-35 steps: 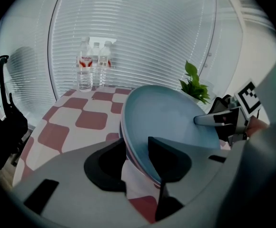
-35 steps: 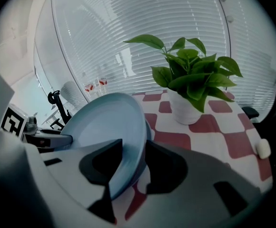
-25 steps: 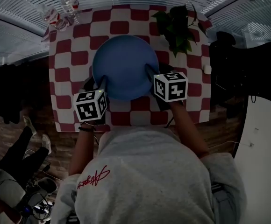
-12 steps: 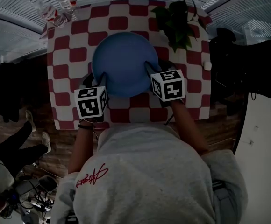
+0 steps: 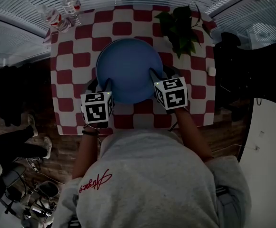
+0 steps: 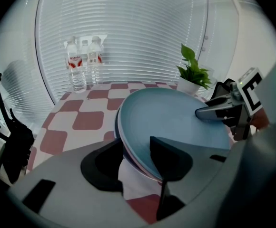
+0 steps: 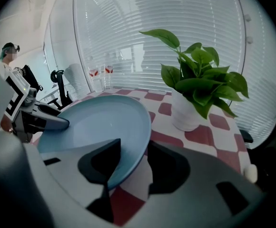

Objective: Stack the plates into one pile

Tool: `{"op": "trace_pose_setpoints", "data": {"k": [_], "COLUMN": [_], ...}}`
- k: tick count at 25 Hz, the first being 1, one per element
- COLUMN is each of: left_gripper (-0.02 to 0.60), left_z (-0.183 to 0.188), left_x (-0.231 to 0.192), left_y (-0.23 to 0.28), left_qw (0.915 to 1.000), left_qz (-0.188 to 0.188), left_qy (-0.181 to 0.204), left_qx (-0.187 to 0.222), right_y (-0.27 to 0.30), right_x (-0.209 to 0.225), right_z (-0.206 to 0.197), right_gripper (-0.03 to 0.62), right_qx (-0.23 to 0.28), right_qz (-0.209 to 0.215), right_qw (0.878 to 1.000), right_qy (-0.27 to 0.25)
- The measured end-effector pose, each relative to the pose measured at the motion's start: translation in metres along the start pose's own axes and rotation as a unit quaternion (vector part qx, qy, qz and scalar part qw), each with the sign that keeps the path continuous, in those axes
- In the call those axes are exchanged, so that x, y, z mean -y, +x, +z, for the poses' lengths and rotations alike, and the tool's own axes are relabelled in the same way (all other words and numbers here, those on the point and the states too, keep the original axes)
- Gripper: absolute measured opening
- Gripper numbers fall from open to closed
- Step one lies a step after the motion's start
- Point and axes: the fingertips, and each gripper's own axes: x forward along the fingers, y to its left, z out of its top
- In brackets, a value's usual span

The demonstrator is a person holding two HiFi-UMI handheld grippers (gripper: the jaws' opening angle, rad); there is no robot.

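Note:
A light blue plate lies on top of a pile of plates on the red-and-white checked table; the left gripper view shows purple and pink rims under it. My left gripper straddles the pile's near-left rim, one jaw over the blue plate, the other outside. My right gripper straddles the near-right rim the same way. Both pairs of jaws have just been opening, and tablecloth shows between rim and outer jaw on each side. The far gripper's fingertip rests on the plate in each gripper view.
Three water bottles stand at the table's far left corner. A potted plant in a white pot stands at the far right, close to the plate. A small white object sits at the right edge. Window blinds close off the back.
Both marker cubes have rolled a little on the spot. The blue plate lies where it was, with both grippers still at its near rim.

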Motion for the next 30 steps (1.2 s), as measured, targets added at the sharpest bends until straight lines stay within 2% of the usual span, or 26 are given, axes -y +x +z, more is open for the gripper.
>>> {"op": "trace_pose_setpoints", "data": {"k": [12,20,24,28,30], "left_gripper": [0.193,0.252,0.267,0.307,0.307], "left_z": [0.0,-0.003,-0.004,-0.007,-0.008], "left_x": [0.002,0.009,0.01,0.009,0.008], "left_y": [0.0,-0.001,0.0,0.001,0.001], "left_qw": [0.9995,0.9982,0.9977,0.9948,0.9947], "left_qz": [0.012,-0.001,0.002,0.014,0.013], "left_qy": [0.024,0.048,0.062,0.095,0.096], "left_qx": [0.017,0.035,0.029,0.032,0.035], "right_y": [0.0,-0.001,-0.001,-0.005,-0.005], "right_x": [0.003,0.001,-0.001,-0.004,-0.005], "right_z": [0.001,0.007,0.008,0.011,0.013], "right_gripper": [0.185,0.189,0.21,0.21,0.217], "right_qx": [0.012,0.034,0.04,0.055,0.06], "right_qz": [-0.038,-0.046,-0.042,-0.043,-0.044], "right_qw": [0.999,0.998,0.997,0.997,0.996], "right_qy": [-0.033,-0.042,-0.041,-0.045,-0.047]}}
